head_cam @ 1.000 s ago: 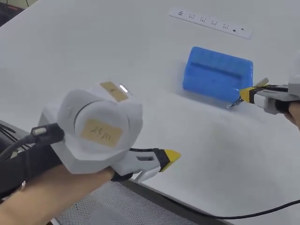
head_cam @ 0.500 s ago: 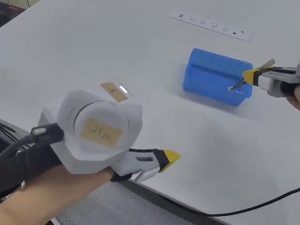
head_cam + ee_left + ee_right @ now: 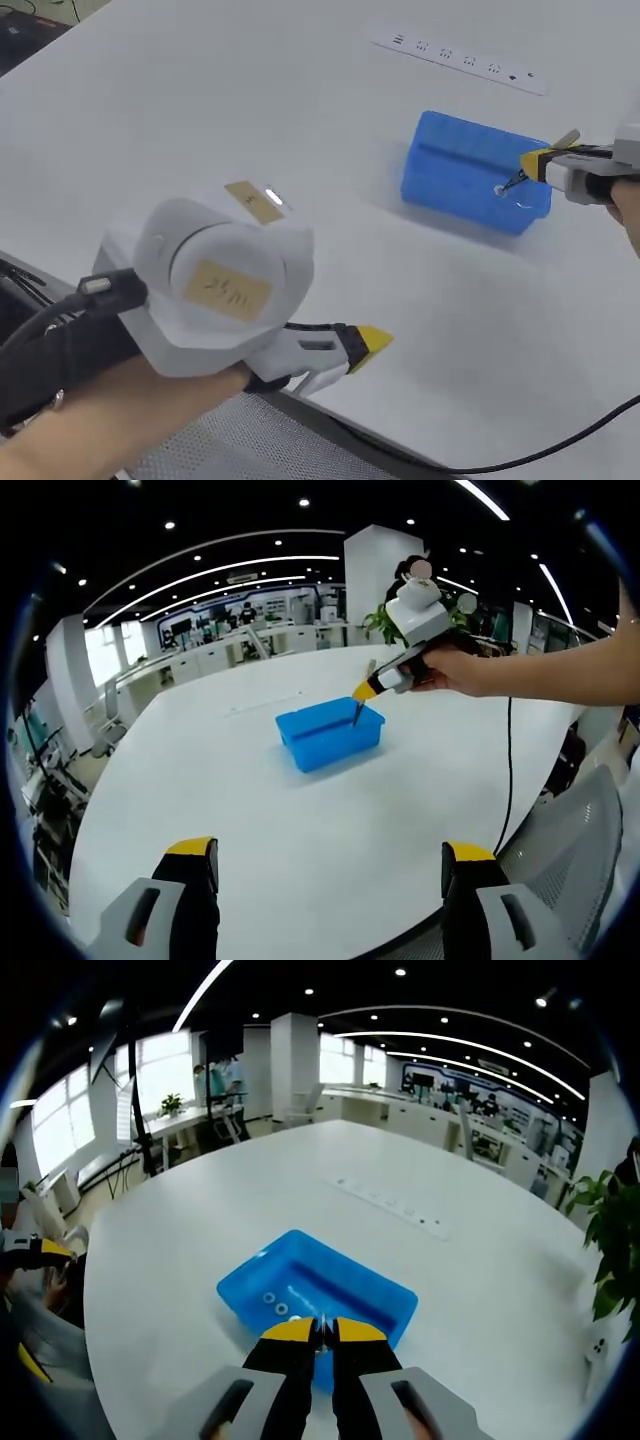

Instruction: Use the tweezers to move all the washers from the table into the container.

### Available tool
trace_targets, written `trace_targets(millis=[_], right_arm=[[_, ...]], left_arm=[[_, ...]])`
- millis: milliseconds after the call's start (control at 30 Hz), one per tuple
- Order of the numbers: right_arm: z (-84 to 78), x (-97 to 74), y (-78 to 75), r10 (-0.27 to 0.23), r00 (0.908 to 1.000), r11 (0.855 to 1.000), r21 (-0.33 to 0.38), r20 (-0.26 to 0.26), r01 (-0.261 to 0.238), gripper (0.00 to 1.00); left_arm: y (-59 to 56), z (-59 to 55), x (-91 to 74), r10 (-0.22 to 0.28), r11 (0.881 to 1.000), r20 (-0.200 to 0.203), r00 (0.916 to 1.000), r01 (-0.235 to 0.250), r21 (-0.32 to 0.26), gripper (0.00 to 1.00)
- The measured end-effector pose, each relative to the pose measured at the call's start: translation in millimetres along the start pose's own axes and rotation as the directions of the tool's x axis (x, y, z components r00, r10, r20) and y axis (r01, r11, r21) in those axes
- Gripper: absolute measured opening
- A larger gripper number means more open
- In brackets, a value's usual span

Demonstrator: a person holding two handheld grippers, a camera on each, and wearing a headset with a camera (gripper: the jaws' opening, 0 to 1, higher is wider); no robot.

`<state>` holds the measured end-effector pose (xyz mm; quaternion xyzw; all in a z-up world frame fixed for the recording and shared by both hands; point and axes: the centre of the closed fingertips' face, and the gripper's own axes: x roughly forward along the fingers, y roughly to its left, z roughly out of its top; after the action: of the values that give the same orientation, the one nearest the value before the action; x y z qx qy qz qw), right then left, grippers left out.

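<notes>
Tweezers (image 3: 510,182), pinched in the right gripper (image 3: 537,163), point into the blue container (image 3: 450,165) at far right of the white table (image 3: 250,100); a power strip (image 3: 460,60) lies beyond. The left gripper (image 3: 368,340) is near, well apart. In the left gripper view, its jaws are spread wide. In the right gripper view, two washers (image 3: 268,1300) lie in the container, just left of the jaws.

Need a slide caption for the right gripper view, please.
Right gripper, shut on tweezers, hangs over the blue container with two washers visible inside.
</notes>
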<state>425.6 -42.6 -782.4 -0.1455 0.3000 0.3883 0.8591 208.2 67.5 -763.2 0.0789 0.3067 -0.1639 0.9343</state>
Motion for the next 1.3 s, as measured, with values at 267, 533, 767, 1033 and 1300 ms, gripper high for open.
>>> trace_targets(millis=[267, 533, 767, 1033, 1300], right_arm=[[-8.9, 18.3, -8.4, -0.006, 0.9996, 1.0, 0.0, -0.028, 0.006, 0.02], [-20.8, 29.1, -13.8, -0.002, 0.9983, 1.0, 0.01, -0.058, 0.003, 0.02], [-23.0, 30.4, -14.5, 0.005, 0.9984, 1.0, 0.008, -0.057, -0.004, 0.03], [5.5, 6.4, -9.7, 0.028, 0.9995, 0.999, -0.027, 0.014, -0.028, 0.02], [9.1, -43.8, 34.8, 0.153, 0.9882, 0.967, -0.204, -0.002, -0.15, 0.01]], left_arm=[[-0.8, 2.7, 2.4, -0.001, 1.0, -0.006, 1.0, 0.001, 0.006, 0.94], [-1.6, 3.6, 3.1, 0.001, 1.0, -0.004, 1.0, -0.001, 0.002, 0.94], [-1.9, 2.2, 3.3, 0.002, 1.0, -0.006, 1.0, -0.002, -0.002, 0.93], [4.1, 9.2, -2.9, 0.02, 1.0, 0.018, 0.9996, -0.02, -0.005, 0.93], [9.8, 18.2, -13.7, 0.05, 0.999, 0.058, 0.9971, -0.051, 0.01, 0.9]])
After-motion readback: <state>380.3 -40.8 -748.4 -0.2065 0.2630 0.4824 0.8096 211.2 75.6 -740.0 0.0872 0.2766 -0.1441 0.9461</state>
